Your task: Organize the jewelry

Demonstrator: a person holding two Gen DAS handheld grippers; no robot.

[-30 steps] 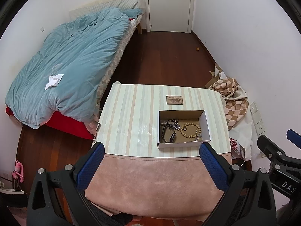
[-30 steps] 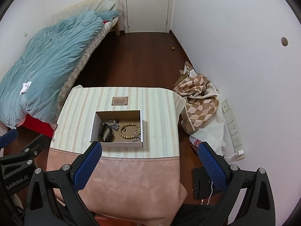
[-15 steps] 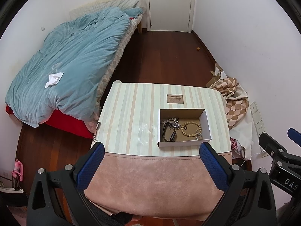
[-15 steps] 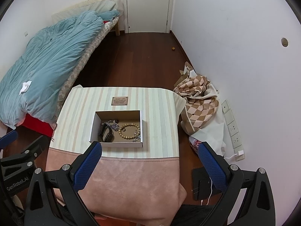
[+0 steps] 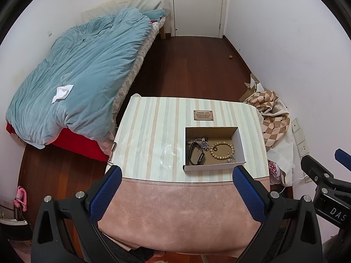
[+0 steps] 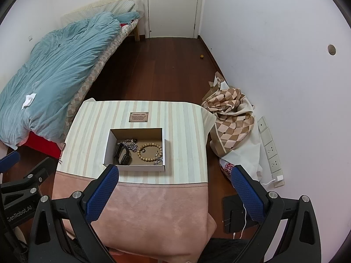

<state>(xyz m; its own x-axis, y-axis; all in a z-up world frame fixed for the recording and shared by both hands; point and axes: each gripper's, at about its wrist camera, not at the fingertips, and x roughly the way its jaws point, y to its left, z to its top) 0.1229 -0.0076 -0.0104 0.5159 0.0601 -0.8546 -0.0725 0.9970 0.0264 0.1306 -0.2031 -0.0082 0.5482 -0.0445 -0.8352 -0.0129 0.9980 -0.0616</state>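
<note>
— So where does the jewelry sit relative to the jaws?

— All of it lies in the open white cardboard box [image 5: 214,148] on the striped table [image 5: 153,135]. For the left gripper [image 5: 175,188] the box is ahead and toward its right jaw; for the right gripper [image 6: 173,187] it is ahead and toward its left jaw. Both grippers hover well short of it, above the pink near edge of the table.

— And the jaws themselves?

— Both pairs stand spread wide, nothing between the blue pads.

— What's inside?

— A wooden bead bracelet [image 6: 150,152] lies flat in a ring on the box floor. Beside it, a black watch-like band [image 6: 122,155], and a silver chain [image 6: 130,144] heaped partly over that band. A smaller silver piece [image 6: 158,161] sits by the near wall; I cannot tell what it is.

— How would they handle?

— My guess: the bracelet is light, and the beads are hard and round, so they may roll under the pads; pinching across one side of the ring, over the beads, should work. The chain is limp and likely to snag the band, so take it at the bunched middle and lift slowly. The band looks stiffest; its strap seems the easiest hold
</note>
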